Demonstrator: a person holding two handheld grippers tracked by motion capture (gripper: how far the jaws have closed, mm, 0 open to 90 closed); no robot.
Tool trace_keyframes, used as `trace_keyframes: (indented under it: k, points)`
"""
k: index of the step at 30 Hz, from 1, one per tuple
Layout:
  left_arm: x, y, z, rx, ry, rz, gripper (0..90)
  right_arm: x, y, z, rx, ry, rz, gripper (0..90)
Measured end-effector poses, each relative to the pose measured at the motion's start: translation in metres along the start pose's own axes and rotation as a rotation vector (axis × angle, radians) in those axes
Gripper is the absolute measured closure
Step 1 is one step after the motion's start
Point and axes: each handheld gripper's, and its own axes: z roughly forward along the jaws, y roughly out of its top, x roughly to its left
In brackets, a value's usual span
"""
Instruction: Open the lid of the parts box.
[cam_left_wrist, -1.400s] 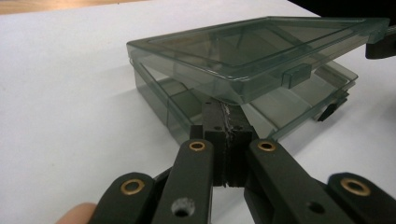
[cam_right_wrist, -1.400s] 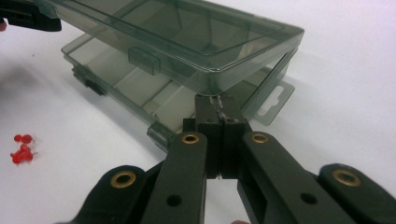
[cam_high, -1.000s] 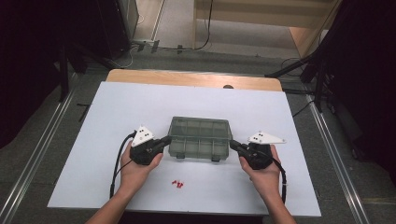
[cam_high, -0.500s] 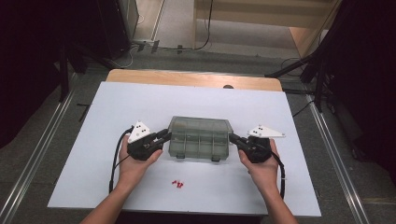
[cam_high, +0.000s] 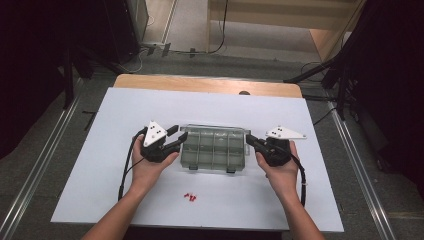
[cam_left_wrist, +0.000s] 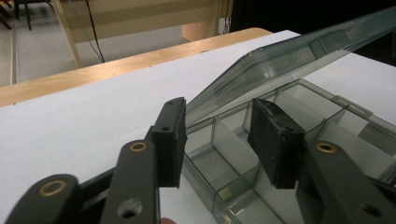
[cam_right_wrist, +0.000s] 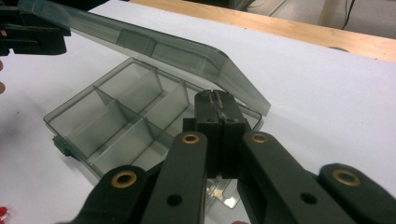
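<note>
the left tool view shows the compartment box (cam_left_wrist: 280, 154) with its lid (cam_left_wrist: 289, 60) tilted half up and the left tool (cam_left_wrist: 224, 140) parted, one pad at the lid's edge, the other over a compartment, gripping nothing, while the high view shows the box mid-worktop (cam_high: 100, 190) between both hands, small red pieces (cam_high: 190, 196) lying in front of it. the right tool view shows the right tool (cam_right_wrist: 219, 112) pressed shut and empty at the box's end, under the lid. a second ago the lid lay flat and the left tool was shut; its jaws have just been opening.

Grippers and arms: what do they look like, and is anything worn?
Both the left gripper and right gripper are black, each topped by a pale three-cornered plate and trailing a black cable. Their jaws show brass-ringed pivots and flat black pads. The forearms are bare, no sleeves.
</note>
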Motion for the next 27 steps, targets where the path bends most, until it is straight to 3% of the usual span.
trace_keyframes:
  k: [8, 13, 14, 19, 21, 24, 27]
  points:
    - [0.0016, 0.0051, 0.0035, -0.043, 0.040, -0.009, 68.3, -0.0031, 0.0011, 0.0012, -0.017, -0.011, 0.016, 90.0]
    - [0.0004, 0.0060, 0.0056, -0.063, 0.034, -0.003, 77.5, -0.0039, 0.0026, 0.0027, -0.017, -0.018, 0.008, 90.0]
    - [0.0000, 0.0061, 0.0054, -0.061, 0.043, 0.009, 78.1, -0.0041, 0.0026, 0.0031, -0.017, -0.019, 0.007, 89.8]
    - [0.0004, 0.0074, 0.0061, -0.066, 0.047, -0.014, 79.3, -0.0046, 0.0018, 0.0039, -0.018, -0.018, 0.019, 88.0]
    - [0.0009, 0.0073, 0.0065, -0.065, 0.046, -0.021, 79.3, -0.0040, 0.0008, 0.0023, -0.024, -0.029, 0.022, 85.5]
    - [0.0011, 0.0074, 0.0070, -0.066, 0.044, -0.033, 79.1, -0.0058, -0.0006, 0.0018, -0.045, -0.074, 0.026, 74.5]
    - [0.0011, 0.0074, 0.0074, -0.063, 0.042, -0.039, 79.1, -0.0070, 0.0006, 0.0056, -0.062, -0.103, 0.001, 67.9]
